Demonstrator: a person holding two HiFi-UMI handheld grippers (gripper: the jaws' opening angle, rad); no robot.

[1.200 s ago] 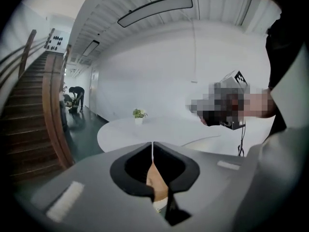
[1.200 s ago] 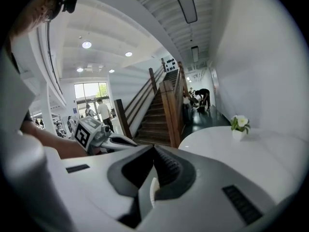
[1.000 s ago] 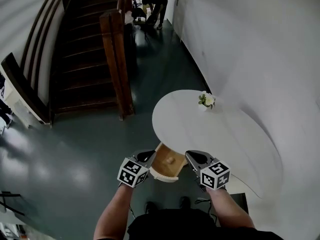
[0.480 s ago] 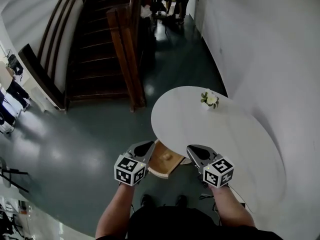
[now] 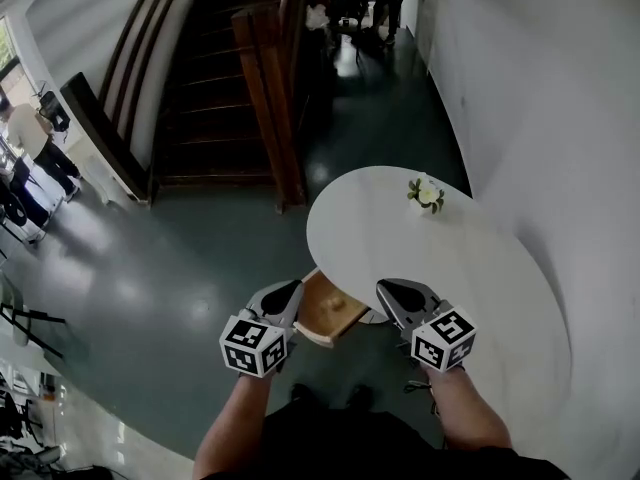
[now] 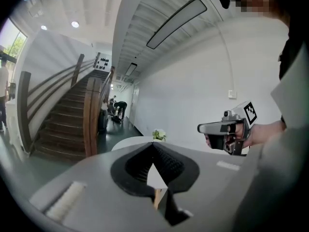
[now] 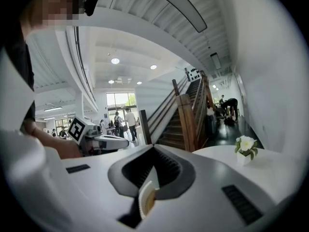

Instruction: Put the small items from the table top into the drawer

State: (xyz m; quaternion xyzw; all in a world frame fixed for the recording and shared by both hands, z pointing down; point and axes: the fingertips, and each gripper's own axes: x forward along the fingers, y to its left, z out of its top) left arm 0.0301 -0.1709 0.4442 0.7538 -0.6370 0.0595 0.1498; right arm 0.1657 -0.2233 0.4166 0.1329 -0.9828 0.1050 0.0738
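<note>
Both tongs are pressed together with nothing in them. My left gripper (image 5: 288, 290) and right gripper (image 5: 388, 290) hang off the table's (image 5: 470, 268) near edge, one each side of the open drawer (image 5: 328, 313). It juts from under the rim toward me, and I cannot make out what lies inside. A flower (image 5: 427, 195) stands near the far rim. Open floor (image 5: 180, 268) spreads left. The wall (image 5: 560, 118) runs close along the table's right.

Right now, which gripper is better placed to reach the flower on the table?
Probably the right gripper: it sits at the table edge, nearer the flower; the left gripper hangs beyond the drawer.
</note>
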